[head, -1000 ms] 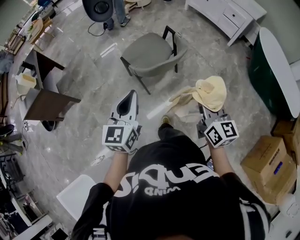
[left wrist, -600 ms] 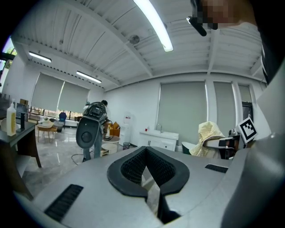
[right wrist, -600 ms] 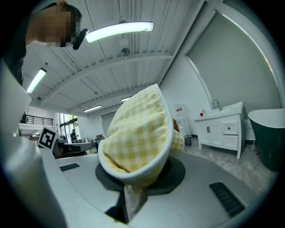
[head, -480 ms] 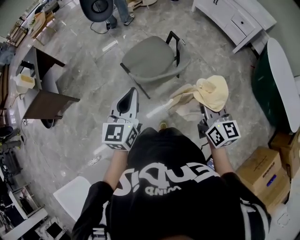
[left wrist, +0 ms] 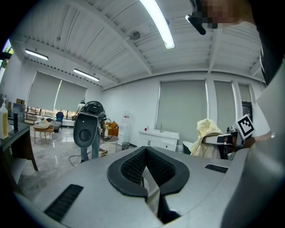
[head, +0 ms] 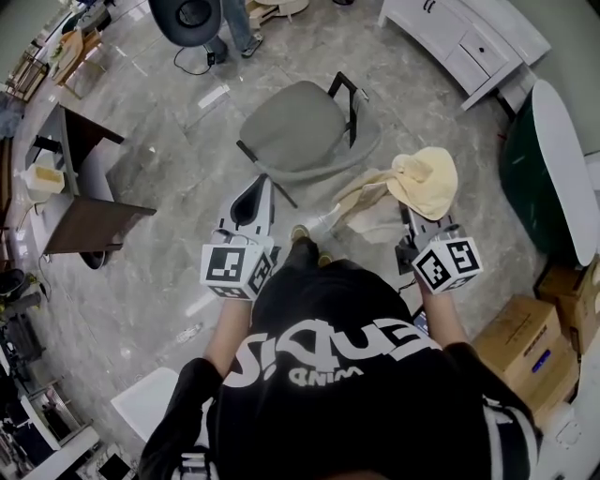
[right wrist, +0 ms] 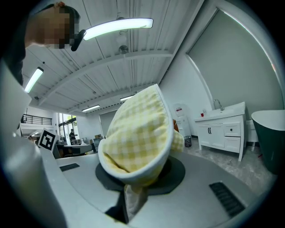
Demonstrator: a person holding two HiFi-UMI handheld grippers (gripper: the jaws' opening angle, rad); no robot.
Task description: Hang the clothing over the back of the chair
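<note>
A grey chair with black legs stands on the marble floor ahead of me, its curved back on the side nearer to me. My right gripper is shut on the pale yellow checked clothing, which bunches over its jaws and trails left toward the chair. In the right gripper view the clothing covers the jaws of that gripper. My left gripper is held level, short of the chair's near edge. Its jaws meet with nothing between them. The clothing also shows in the left gripper view.
A white cabinet stands at the upper right, a dark green tub at the right, and cardboard boxes below it. Dark wooden desks are at the left. A black round device and a person's legs are beyond the chair.
The chair has come nearer in the head view as I stepped toward it. Both grippers travelled forward together, and the clothing stayed in the right one.
</note>
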